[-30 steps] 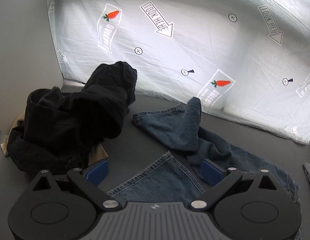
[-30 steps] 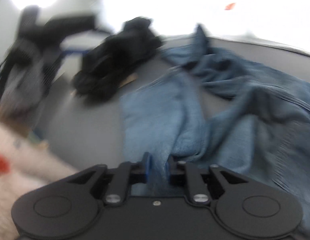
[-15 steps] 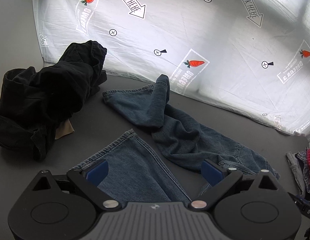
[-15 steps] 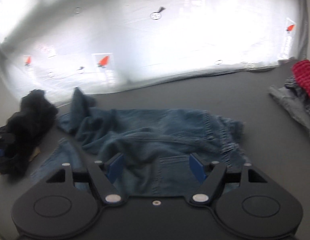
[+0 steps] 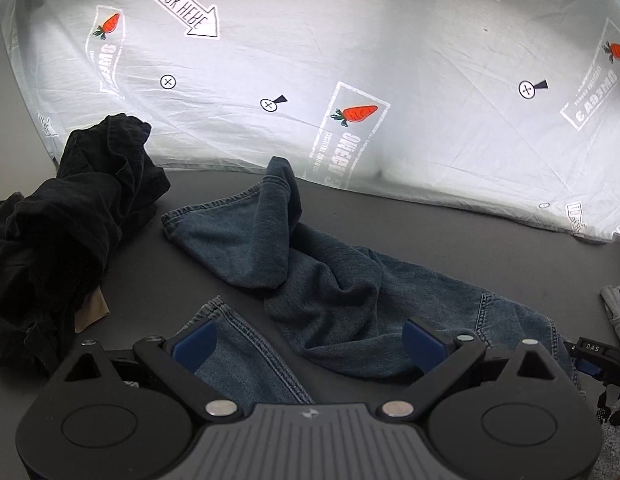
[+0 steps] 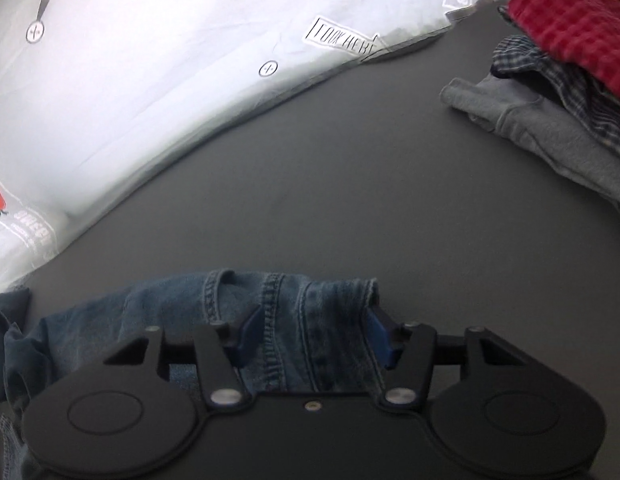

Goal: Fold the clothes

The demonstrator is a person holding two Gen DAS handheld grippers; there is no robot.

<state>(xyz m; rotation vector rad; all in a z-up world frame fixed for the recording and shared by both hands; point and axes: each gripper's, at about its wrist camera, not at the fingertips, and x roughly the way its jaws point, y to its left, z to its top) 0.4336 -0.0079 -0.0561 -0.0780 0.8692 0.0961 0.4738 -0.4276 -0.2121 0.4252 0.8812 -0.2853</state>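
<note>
Two low, close wrist views above the table [image 6: 350,184], sharing the jeans [image 5: 334,280].

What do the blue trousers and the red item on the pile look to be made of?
Blue trousers: denim, washed matte blue, shown by heavy double-stitched seams and faded weave. Red item: seemingly a soft waffle-textured knit or weave, judging by its raised grid; fibre unclear.

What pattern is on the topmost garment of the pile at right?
Red check on the topmost garment; clearest in the right wrist view.

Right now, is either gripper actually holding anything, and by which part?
Nothing is held. Both grippers, left and right, are open, their fingers straddling the blue jeans; the right one is over the waistband.
</note>
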